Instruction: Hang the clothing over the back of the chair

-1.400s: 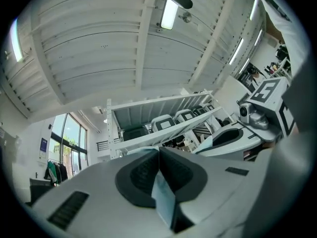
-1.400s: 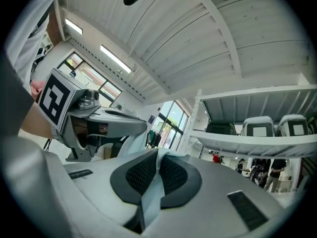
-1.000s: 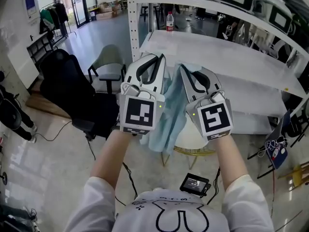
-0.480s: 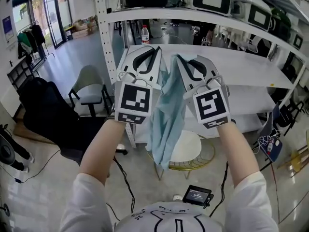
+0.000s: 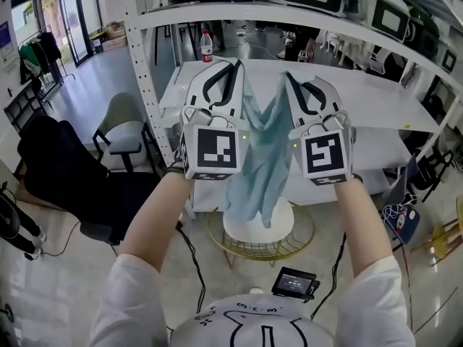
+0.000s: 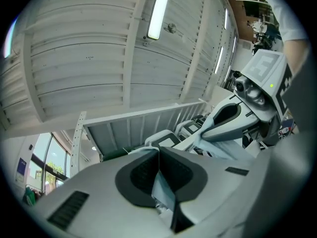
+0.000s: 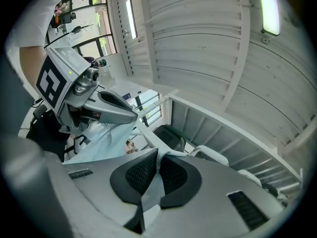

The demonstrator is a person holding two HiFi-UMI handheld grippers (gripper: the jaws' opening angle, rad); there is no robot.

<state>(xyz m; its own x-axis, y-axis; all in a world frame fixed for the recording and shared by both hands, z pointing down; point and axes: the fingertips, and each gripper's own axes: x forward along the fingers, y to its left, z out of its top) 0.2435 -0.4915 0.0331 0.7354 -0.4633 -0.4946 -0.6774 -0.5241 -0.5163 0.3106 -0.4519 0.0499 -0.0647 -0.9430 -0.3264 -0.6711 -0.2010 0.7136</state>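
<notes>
Lifted and drawn apart since before, the left gripper [image 5: 233, 67] and right gripper [image 5: 293, 82] each stay clamped on a top corner of the pale blue clothing [image 5: 262, 157], which hangs lengthwise beneath them, directly above the white chair [image 5: 242, 231], equally near both.

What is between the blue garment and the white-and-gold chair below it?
Nothing visible. The garment hangs free from the left tongs and right tongs, both shut on its upper edge, with open air between its lower end and the chair. The white shelving stands behind, not in the path.
</notes>
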